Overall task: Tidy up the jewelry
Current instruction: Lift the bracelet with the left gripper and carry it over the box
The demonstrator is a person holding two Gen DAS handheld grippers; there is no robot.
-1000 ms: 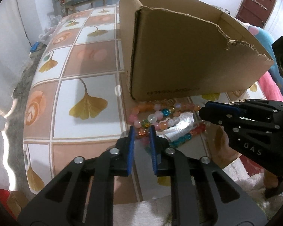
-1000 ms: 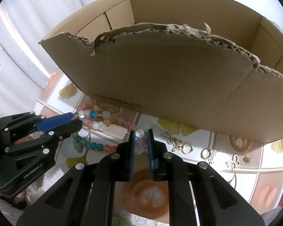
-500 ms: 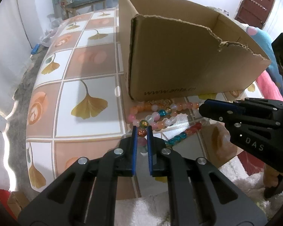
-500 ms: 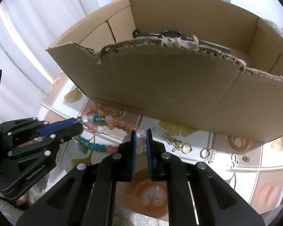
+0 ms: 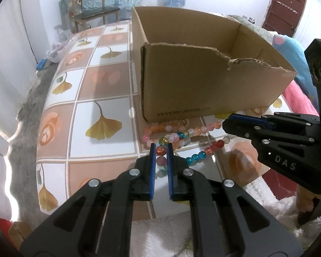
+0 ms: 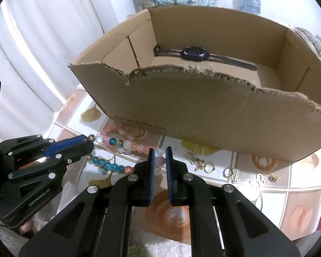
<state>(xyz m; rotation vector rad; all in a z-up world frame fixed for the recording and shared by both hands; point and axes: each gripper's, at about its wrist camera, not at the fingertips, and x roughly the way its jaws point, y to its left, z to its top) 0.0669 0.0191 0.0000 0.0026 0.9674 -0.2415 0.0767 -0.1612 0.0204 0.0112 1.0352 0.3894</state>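
1. Standing on the table [image 5: 100, 85], whose cloth is printed with ginkgo leaves and peach squares, an open cardboard box [image 6: 203, 111] takes up most of both views; its near wall has a torn top edge.
2. Inside the box, against the far wall, lies a dark watch [image 6: 194, 53], strap stretched flat.
3. Just in front of the box, on the table, lies a bead necklace [image 5: 182, 135] of pink, orange, white, blue and red beads in loose loops; part of it touches the foot of the box.
4. The left gripper [image 5: 161, 150] has its jaws drawn narrow on a red bead and a pink bead of the necklace, pads pressing on both sides; it points steeply down at the table.
5. The right gripper [image 6: 158, 154] is likewise narrowed on a pale bead of the same necklace, further along the strand, near the box's near wall.
6. Each gripper shows in the other's view, close beside it, with the strand running between them.
7. Right of the necklace, near the box, small gold and silver pieces lie apart on the table: a butterfly charm [image 6: 200, 163], a ring [image 6: 226, 171], a pale bow-shaped piece [image 6: 257, 178] and a tiny gold piece [image 6: 272, 178].
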